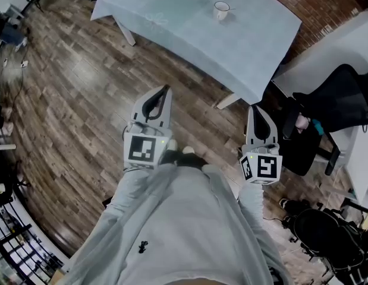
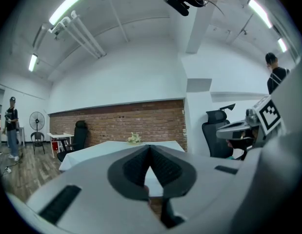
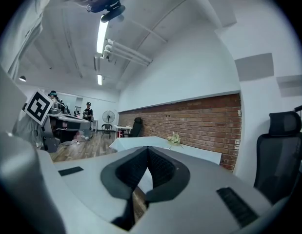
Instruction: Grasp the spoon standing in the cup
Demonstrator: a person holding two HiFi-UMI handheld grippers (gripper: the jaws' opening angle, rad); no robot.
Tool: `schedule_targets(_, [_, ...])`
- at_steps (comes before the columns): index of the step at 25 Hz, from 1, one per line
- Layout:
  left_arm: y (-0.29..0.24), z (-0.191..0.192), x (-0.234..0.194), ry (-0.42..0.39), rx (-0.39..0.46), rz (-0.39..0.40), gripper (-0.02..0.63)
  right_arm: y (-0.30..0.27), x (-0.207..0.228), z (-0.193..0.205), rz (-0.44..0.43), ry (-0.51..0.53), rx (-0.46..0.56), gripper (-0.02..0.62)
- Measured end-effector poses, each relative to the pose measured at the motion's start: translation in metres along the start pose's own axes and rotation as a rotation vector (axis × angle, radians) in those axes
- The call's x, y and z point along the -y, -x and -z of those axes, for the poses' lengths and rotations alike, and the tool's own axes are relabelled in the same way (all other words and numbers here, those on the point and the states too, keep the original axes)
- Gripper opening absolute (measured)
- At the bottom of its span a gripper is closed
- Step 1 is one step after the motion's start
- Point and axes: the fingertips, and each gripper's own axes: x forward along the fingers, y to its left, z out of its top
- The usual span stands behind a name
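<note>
Wood floor [image 1: 82,88] open before the table [image 1: 189,37], cup [image 1: 222,9] well past its edge.

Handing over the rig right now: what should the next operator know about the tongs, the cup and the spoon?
Left tongs: shut, empty.
Right tongs: shut, empty.
Both are held close to the person, well short of the table.
Cup: upright on the table ahead; the spoon is too small to make out from here.
Done: nothing yet.
Left: step up to the table, open one pair of tongs, grasp the spoon.
</note>
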Motion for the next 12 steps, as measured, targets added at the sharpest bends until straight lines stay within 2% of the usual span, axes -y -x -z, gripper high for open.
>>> schedule_targets(7, [0.004,0.005,0.003,-0.01,-0.017,-0.026,0.017,-0.005,0.002,0.006,-0.026,-0.02,0.005,0.015])
schedule_targets(12, [-0.011,0.01,-0.007,0.015,-0.034,-0.045,0.017,-0.024,0.003,0.012,-0.044,-0.025,-0.008,0.015])
